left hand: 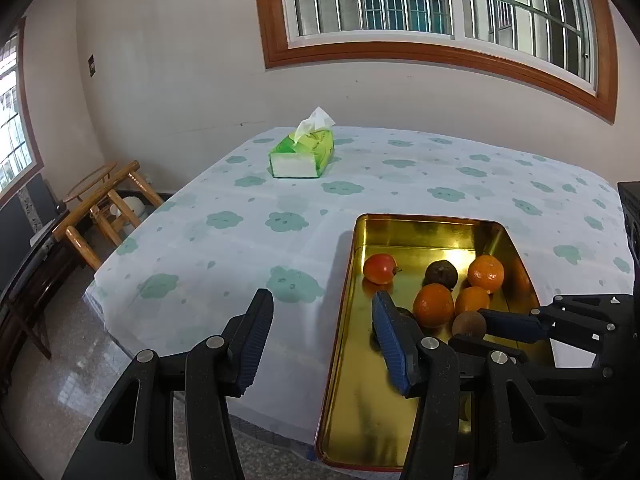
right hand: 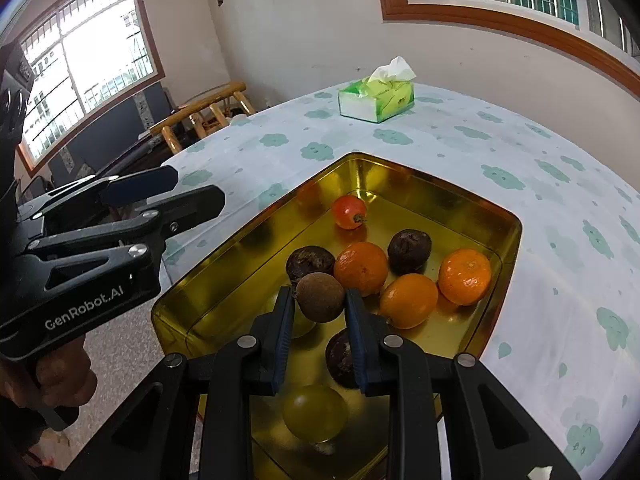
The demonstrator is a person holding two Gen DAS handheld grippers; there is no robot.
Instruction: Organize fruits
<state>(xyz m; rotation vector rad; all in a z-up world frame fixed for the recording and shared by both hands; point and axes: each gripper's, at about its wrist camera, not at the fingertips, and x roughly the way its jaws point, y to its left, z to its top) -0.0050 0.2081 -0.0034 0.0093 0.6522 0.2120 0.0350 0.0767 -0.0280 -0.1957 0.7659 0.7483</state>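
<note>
A gold metal tray (right hand: 248, 236) (left hand: 344, 320) sits at the table's near edge and holds several fruits: oranges (right hand: 362, 266) (left hand: 434, 304), a red fruit (right hand: 349, 211) (left hand: 380, 268), dark brown fruits (right hand: 409, 250) and a green fruit (right hand: 314, 412). My right gripper (right hand: 320, 300) is shut on a brown round fruit (right hand: 320, 297) (left hand: 469, 323) and holds it just above the tray. My left gripper (left hand: 322, 320) is open and empty, straddling the tray's left rim; it shows in the right wrist view (right hand: 160, 192) at the left.
A green tissue box (left hand: 302, 154) (right hand: 376, 100) stands at the far side of the flower-patterned tablecloth (left hand: 240, 240). Wooden chairs (left hand: 108, 200) stand left of the table. The floor (left hand: 60, 380) lies below the near table edge.
</note>
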